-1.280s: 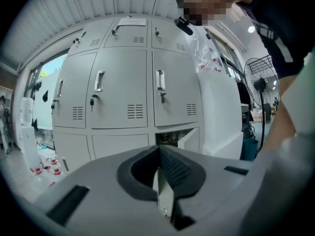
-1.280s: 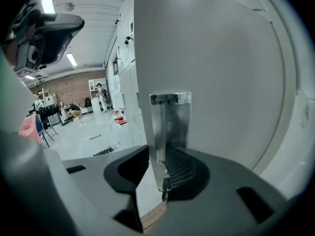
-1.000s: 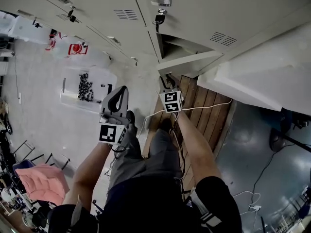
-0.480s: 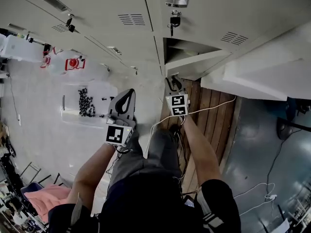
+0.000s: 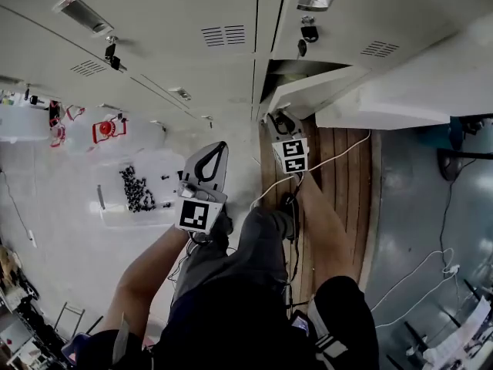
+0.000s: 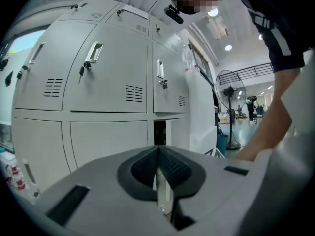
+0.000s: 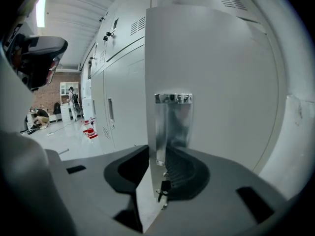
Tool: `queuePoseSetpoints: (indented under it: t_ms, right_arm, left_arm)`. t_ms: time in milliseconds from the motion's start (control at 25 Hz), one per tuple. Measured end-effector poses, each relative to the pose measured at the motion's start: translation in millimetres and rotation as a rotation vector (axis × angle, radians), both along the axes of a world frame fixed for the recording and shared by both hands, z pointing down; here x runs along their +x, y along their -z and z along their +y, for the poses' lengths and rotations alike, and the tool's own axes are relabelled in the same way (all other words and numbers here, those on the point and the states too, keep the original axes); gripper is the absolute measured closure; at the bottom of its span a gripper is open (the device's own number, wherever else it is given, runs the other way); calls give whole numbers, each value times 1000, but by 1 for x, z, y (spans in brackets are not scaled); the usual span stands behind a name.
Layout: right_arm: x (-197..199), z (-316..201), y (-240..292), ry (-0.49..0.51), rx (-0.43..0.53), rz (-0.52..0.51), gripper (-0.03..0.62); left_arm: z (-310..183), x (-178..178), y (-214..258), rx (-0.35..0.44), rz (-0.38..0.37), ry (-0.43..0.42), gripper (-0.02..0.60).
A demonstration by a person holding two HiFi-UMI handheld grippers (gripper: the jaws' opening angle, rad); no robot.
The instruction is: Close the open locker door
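One locker door [image 5: 308, 96] in the bottom row stands ajar, at twelve o'clock from me in the head view, swung out over the wooden pallet [image 5: 339, 183]. My right gripper [image 5: 279, 119] is clamped on the door's free edge, so I judge the closing step is in hand. Next I need to swing that edge round toward the frame until it sits flush, then let go. My left gripper [image 5: 219, 146], at eight o'clock from the right one, has its jaws together on nothing and points at the locker bank [image 6: 103, 82]. Only the right gripper view shows the chrome handle [image 7: 172, 124] and the key [image 7: 164, 186] hanging below it between the jaws. Only the left gripper view shows the dark gap [image 6: 159, 132] of the opening.
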State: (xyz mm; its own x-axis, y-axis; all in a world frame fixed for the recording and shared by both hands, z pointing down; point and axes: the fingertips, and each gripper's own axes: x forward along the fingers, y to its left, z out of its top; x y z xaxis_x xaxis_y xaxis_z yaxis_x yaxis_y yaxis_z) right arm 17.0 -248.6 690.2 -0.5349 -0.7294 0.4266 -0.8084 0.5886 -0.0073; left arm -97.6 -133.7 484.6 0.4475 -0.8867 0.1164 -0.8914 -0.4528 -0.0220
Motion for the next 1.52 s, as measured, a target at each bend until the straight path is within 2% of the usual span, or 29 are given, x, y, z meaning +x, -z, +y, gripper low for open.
queuePoseSetpoints:
  t_ms: [200,400,840,1520]
  right_arm:
    - [-2,-5,3,-93,16,9,487]
    - [-4,-9,3,-145,27,12,485]
    - [-12,-28,4,-174,30,0,488]
    - [-20,-48,4,-164,25,-9,490]
  left_arm:
    - [5,-19,2,-1,12,-96,580]
    - [2,-30,-3,9,-1,-131,580]
    - [-13,-31,-11,-7,-6,-92,580]
    - [-27,-24,-11,-23,-41,-51,580]
